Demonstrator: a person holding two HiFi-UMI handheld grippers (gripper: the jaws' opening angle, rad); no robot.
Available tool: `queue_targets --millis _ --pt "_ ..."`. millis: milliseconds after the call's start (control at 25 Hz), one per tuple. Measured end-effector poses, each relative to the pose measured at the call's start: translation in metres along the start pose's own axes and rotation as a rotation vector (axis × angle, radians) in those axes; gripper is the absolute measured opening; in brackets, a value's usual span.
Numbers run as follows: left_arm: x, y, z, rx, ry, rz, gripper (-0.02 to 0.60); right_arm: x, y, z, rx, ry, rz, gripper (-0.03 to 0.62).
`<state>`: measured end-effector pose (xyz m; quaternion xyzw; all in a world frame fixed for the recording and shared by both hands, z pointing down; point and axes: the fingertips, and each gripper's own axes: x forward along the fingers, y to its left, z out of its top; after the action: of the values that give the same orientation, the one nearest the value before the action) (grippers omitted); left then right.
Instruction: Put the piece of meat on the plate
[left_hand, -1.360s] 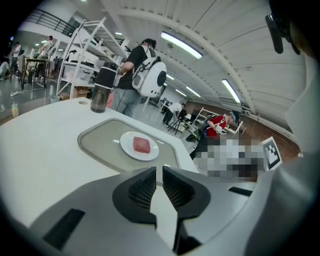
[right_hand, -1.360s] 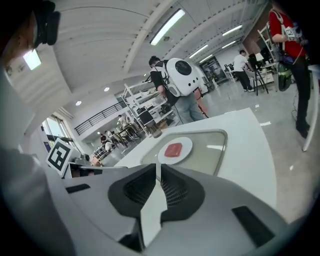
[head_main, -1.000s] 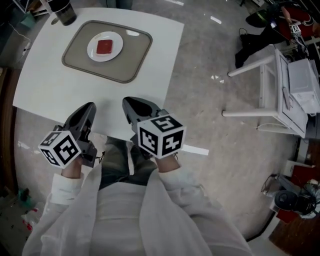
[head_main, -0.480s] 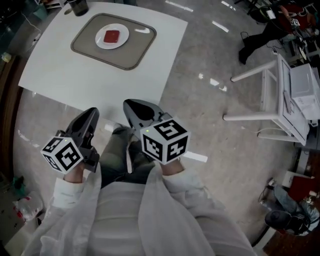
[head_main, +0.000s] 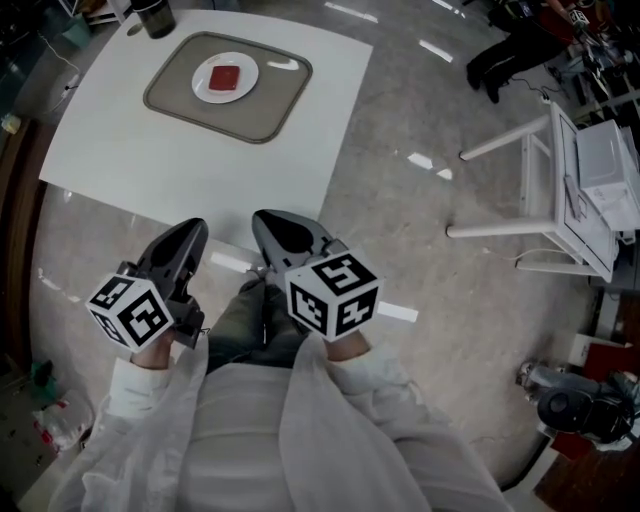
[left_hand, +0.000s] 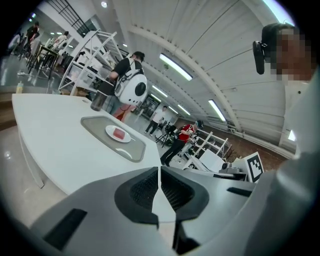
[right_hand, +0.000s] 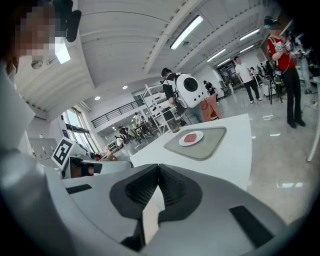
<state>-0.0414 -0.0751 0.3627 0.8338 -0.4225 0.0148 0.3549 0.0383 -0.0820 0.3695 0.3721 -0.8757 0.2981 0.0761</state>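
The red piece of meat lies on a small white plate on a grey tray at the far side of the white table. It also shows far off in both gripper views: meat, meat. My left gripper and right gripper are both held near my body, off the table's near edge. Each is shut with nothing in it, jaws touching at the tips.
A dark cup stands at the table's far corner beyond the tray. A white rack stands on the floor to the right. Several people stand in the hall behind the table, one with a white backpack.
I have stepped back from the table; it and the tray look smaller and farther. Both grippers stay shut near my body.
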Motion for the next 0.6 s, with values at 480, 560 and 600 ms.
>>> queue_targets --millis 480,560,600 --pt "0.000 -0.023 -0.005 0.065 0.065 -0.101 0.021 -0.003 0.023 0.017 -0.141 -0.038 -0.063 0.015" --pt "-0.001 -0.024 -0.006 0.068 0.073 -0.110 0.021 -0.002 0.027 0.019 -0.147 -0.043 -0.057 0.015" --pt "-0.002 -0.024 -0.006 0.069 0.077 -0.113 0.021 -0.002 0.029 0.020 -0.146 -0.045 -0.054 0.015"
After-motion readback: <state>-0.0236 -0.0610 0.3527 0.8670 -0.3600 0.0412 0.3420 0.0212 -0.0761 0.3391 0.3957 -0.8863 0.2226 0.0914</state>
